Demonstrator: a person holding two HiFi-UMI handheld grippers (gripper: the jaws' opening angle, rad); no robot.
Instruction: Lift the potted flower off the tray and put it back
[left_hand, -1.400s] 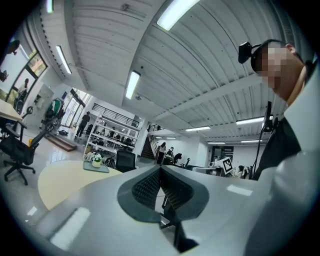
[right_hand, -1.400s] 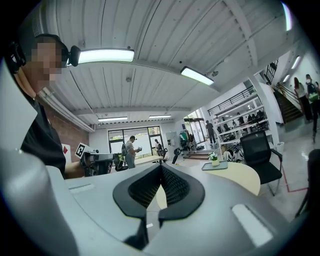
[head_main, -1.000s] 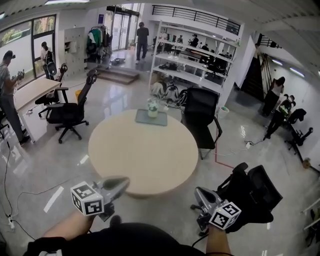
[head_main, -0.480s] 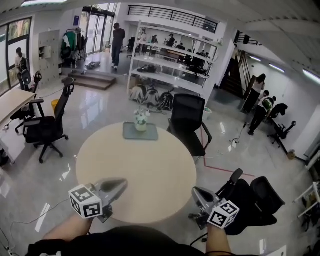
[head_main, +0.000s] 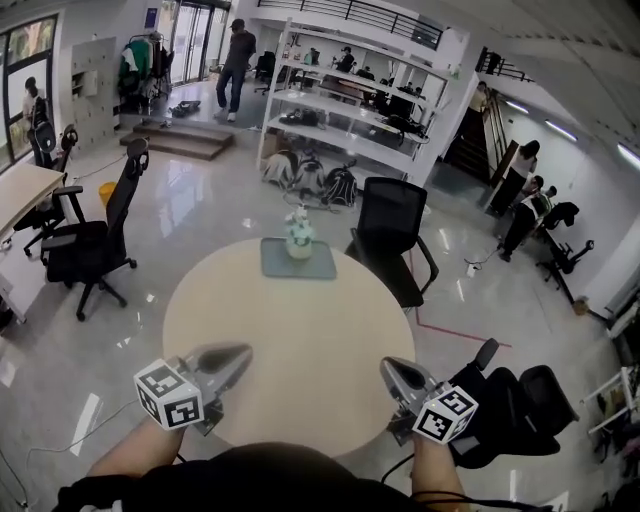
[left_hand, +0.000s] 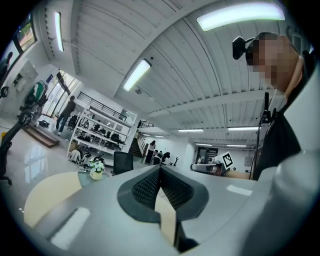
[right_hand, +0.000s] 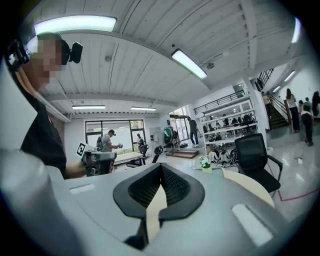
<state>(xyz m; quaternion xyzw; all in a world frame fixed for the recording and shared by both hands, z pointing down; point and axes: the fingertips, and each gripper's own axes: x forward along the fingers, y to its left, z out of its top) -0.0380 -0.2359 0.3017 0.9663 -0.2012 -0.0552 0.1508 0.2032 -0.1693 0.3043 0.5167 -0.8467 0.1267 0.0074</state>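
As the person has stepped in toward the round worktop over the last second, the left tool and the right tool have come from short of its near edge up to that edge. The left tip now overlaps the rim, and the right tip lies just at it. For the task, this means the approach is under way. The lift has not begun, and the reach across the worktop is still to be made.

Tool state:
- Left tool: clenched. Its own view shows the 2 ribbed pads meeting at the tip with nothing between them.
- Right tool: clenched likewise, pads together and nothing held.
- Both tools point roughly level toward the far edge. Neither shows contact with any object.

Scene beyond the tools:
- The worktop is bare from the near edge to the tray, which lies at the far edge, about midway along it.
- The potted flower stands upright on the tray, toward its far side. It sits as it did in the earlier pictures and is well apart from both tools.
- 1 black office chair stands just beyond the far right edge.

Judgement: at least 1 tool must be opened before any grasp on the pot is possible.
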